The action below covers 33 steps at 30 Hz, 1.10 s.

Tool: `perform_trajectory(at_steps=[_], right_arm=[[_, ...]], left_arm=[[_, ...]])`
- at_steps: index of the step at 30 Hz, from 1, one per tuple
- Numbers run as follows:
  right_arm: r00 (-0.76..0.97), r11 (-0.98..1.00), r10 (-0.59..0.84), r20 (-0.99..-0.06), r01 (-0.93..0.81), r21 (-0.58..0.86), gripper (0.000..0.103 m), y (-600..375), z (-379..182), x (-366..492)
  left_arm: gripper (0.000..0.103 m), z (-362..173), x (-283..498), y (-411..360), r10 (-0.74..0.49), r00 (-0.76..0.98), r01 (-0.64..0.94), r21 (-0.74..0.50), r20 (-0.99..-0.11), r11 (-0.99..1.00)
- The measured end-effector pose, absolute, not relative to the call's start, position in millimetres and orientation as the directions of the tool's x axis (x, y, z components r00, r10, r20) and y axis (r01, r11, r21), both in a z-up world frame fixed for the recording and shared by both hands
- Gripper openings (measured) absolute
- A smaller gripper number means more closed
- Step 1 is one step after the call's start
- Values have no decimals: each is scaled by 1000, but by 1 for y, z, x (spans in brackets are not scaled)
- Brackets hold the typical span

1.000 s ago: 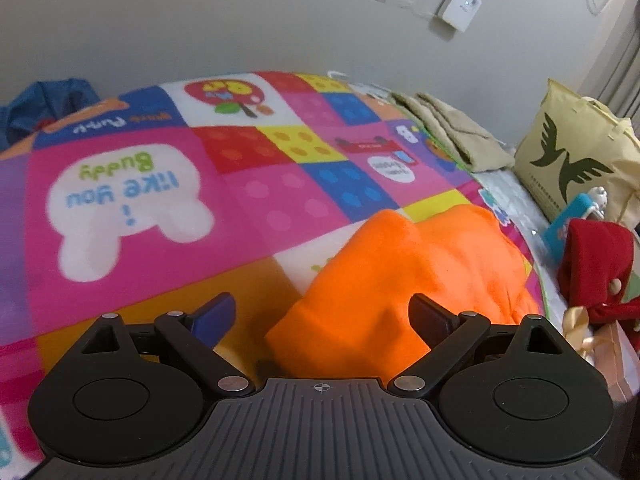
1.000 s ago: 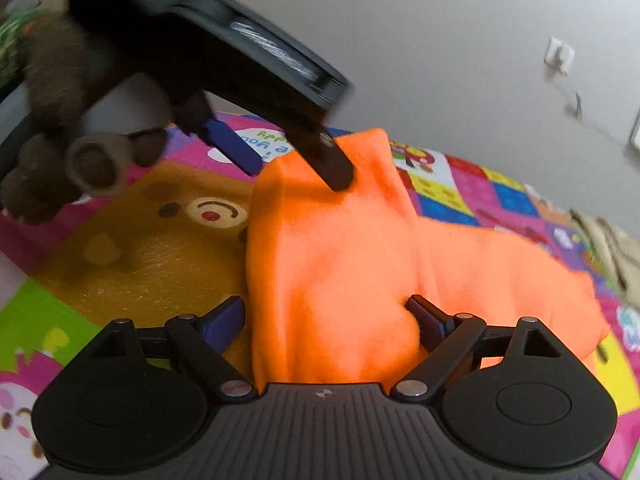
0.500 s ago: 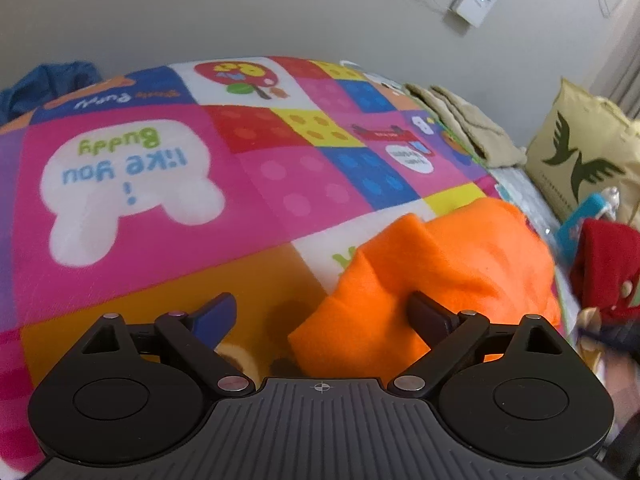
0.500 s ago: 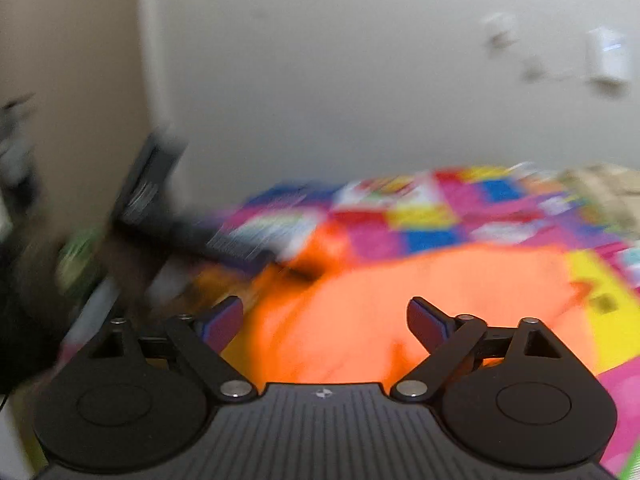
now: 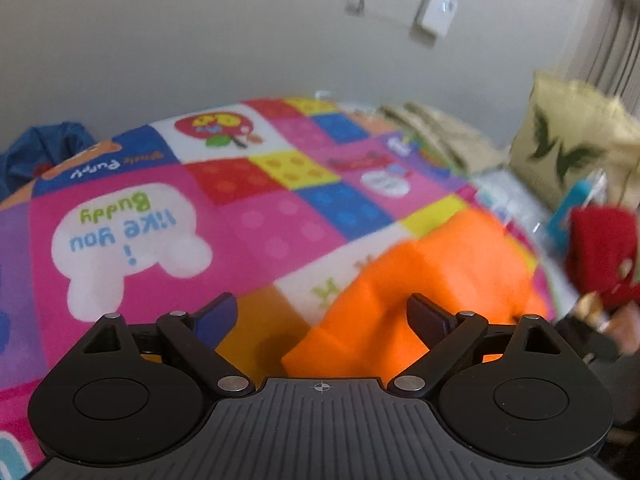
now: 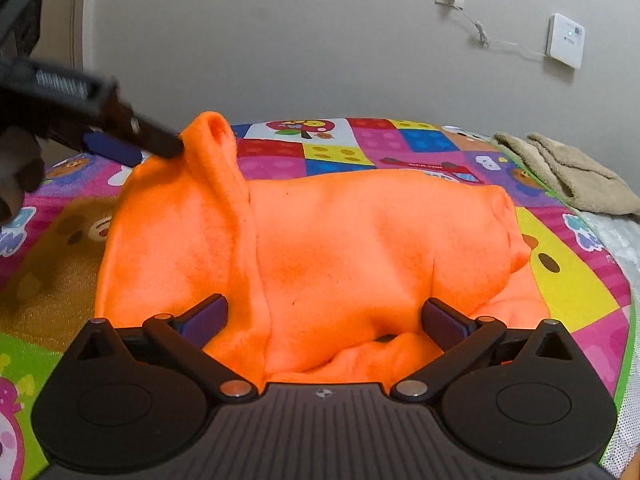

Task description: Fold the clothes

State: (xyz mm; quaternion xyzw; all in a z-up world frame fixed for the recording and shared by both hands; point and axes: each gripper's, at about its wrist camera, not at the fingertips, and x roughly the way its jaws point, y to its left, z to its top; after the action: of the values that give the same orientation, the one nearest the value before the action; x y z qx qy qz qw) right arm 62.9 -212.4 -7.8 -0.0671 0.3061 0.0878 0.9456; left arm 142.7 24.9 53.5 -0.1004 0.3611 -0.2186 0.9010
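An orange fleece garment point(image 6: 340, 248) lies crumpled on a colourful patchwork blanket point(image 6: 568, 276). One corner of it stands up in a peak at the back left. My right gripper point(image 6: 324, 320) is open just above the garment's near edge, with cloth lying between and under its fingers. My left gripper point(image 6: 150, 151) enters the right wrist view from the upper left, its black fingertip touching the raised peak. In the left wrist view the left gripper point(image 5: 322, 316) is wide open, and the garment point(image 5: 420, 280) lies by its right finger.
A folded beige cloth point(image 6: 568, 176) lies at the far right of the bed. Beyond the bed's right edge are a yellow tote bag point(image 5: 568, 148) and a red plush item point(image 5: 600, 248). A blue cloth point(image 5: 36, 148) lies at the far left by the wall.
The right gripper swung round and now faces the whole garment from its near edge. The left gripper drew back towards the left, and the raised cloth peak sits lower on the bed.
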Motion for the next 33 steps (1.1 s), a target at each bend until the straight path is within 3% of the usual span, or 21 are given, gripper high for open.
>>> perform_trajectory(at_steps=[6,9,14,16,19,25,30,33], right_arm=[[809,973,101,-579,-201,-111,103,-212,-2,46],[862,961,69,-502,-192,-198,103,-204,17,31],[877,874,237,-417,-380,-302,103,-166,44,11],[850,825,236,-470,-431,-365,101,-141,25,20],[813,825,177,-555,-430,-366,80,-133,-7,50],[798,864,212,-565,-422,-273,81,-140,-7,62],[778,890,268,-568,-426,-164,81,-152,-1,62],[796,887,264,-544,-422,-188,80,-154,2,55]], left_arm=[[96,36,171,15,-410,614,256,-321,-675,912],[96,23,187,-8,-376,578,281,-256,-724,925],[96,13,199,-29,-336,572,304,-187,-749,934],[96,16,198,-26,-350,567,299,-210,-746,931],[96,29,184,-4,-388,587,247,-299,-710,922],[96,33,145,35,-611,522,191,-617,-595,764],[97,9,147,1,-634,434,161,-637,-640,754],[97,10,150,-18,-618,456,167,-621,-640,766]])
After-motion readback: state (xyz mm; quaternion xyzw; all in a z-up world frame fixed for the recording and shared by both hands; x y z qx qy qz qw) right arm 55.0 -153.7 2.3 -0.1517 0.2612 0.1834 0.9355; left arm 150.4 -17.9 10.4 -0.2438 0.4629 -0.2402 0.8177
